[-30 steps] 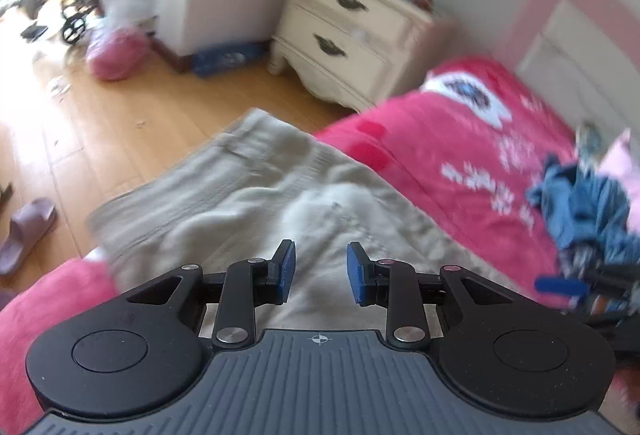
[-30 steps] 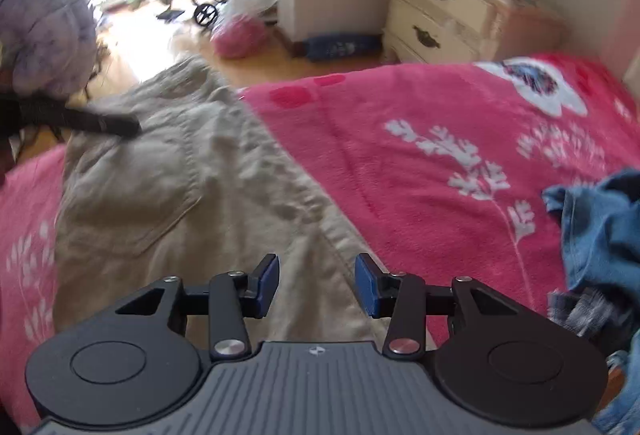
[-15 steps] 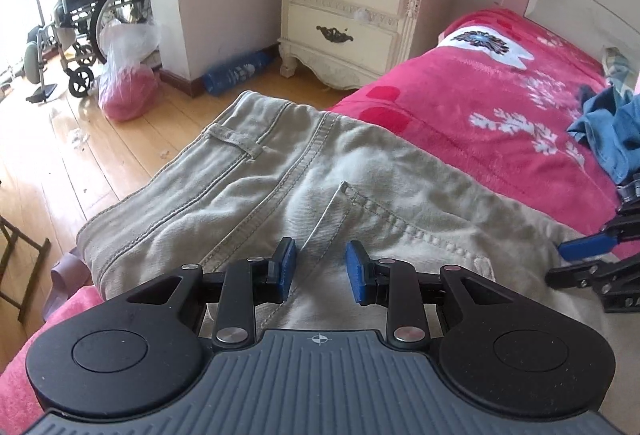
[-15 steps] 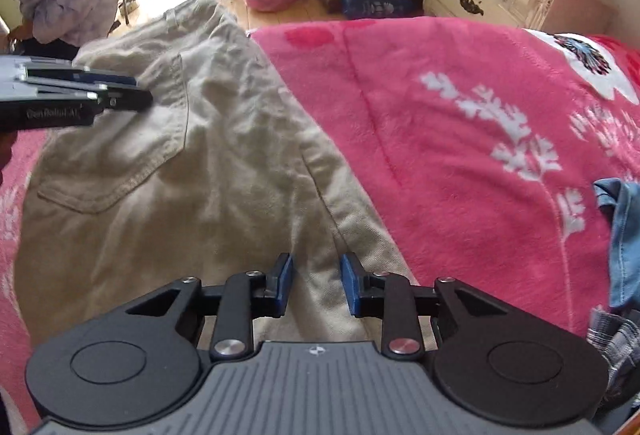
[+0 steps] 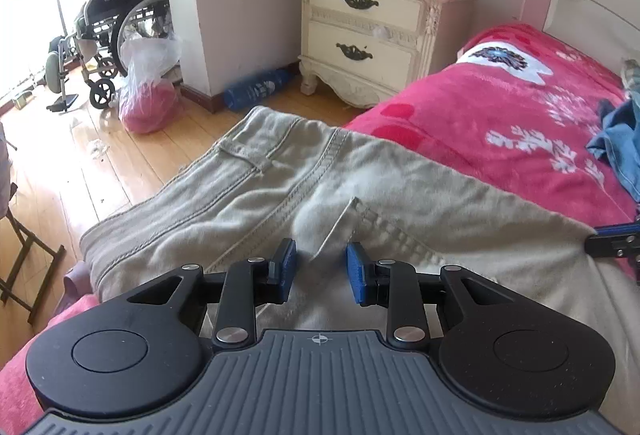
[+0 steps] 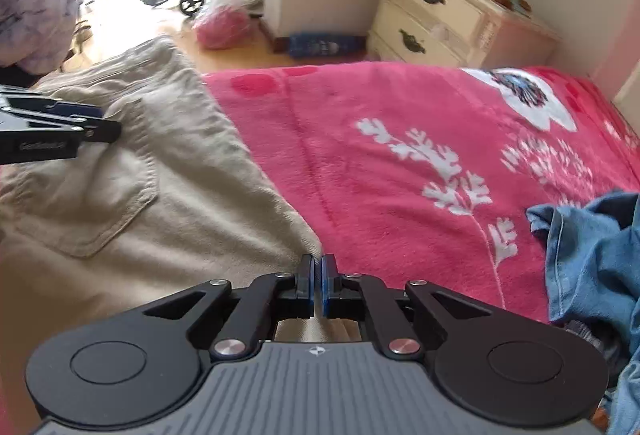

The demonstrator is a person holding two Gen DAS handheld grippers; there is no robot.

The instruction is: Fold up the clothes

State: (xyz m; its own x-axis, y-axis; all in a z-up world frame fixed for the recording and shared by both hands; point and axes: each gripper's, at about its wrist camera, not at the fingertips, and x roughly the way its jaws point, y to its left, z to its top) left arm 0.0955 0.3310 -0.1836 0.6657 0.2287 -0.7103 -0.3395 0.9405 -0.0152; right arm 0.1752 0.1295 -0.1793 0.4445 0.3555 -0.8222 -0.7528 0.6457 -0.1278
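Pinching trousers (image 6: 168, 219) edge with right gripper (image 6: 319, 285), pads nearly together. Left gripper (image 5: 322, 271) wide apart over trousers on blanket (image 6: 400, 155).

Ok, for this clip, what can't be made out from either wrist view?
- Right tongs: blue pads nearly closed at the edge of the beige cotton trousers; the tongs body hides whether cloth is pinched.
- Trouser legs: cut off by the lower frame edge in both views.
- Blue denim garment: cropped by the right edge, type unclear.
- Left tongs: open above the trousers; contact cannot be judged.
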